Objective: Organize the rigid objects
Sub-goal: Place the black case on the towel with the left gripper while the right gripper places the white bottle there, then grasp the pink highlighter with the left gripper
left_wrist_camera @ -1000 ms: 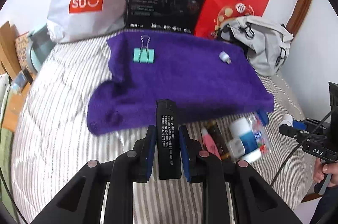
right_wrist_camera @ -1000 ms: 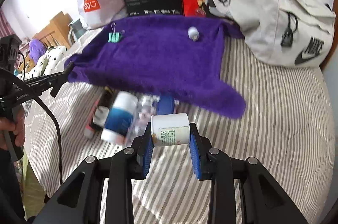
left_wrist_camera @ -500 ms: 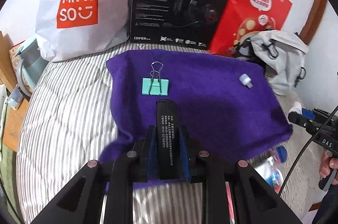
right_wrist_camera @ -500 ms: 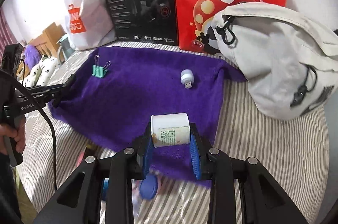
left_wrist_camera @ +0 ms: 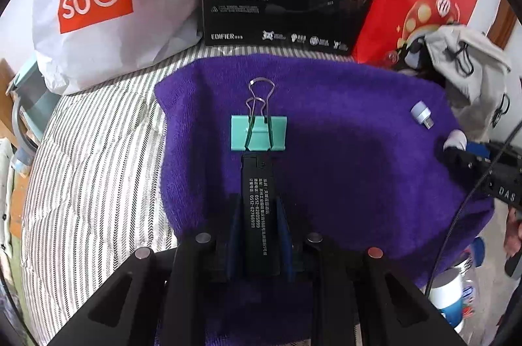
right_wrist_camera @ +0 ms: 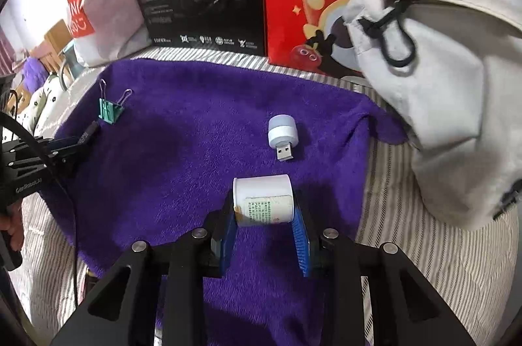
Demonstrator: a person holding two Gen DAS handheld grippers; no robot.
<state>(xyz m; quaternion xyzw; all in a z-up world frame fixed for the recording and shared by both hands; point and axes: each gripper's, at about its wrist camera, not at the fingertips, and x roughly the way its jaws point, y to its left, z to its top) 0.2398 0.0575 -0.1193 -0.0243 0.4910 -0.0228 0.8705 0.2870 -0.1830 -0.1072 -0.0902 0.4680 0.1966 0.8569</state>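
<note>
Grippers pinch slim black lighter (left_wrist_camera: 257, 209) and white cylindrical bottle (right_wrist_camera: 263, 201) over fuzzy purple towel (right_wrist_camera: 195, 157).

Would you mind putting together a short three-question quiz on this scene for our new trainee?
1. True or false: the left gripper is shut on a black lighter.
2. What does the right gripper hold? A) a white bottle B) a green binder clip C) a USB night light
3. Fill in: the green binder clip and the USB night light both lie on the purple ____.

Key:
1. True.
2. A, the white bottle.
3. Towel.
</note>
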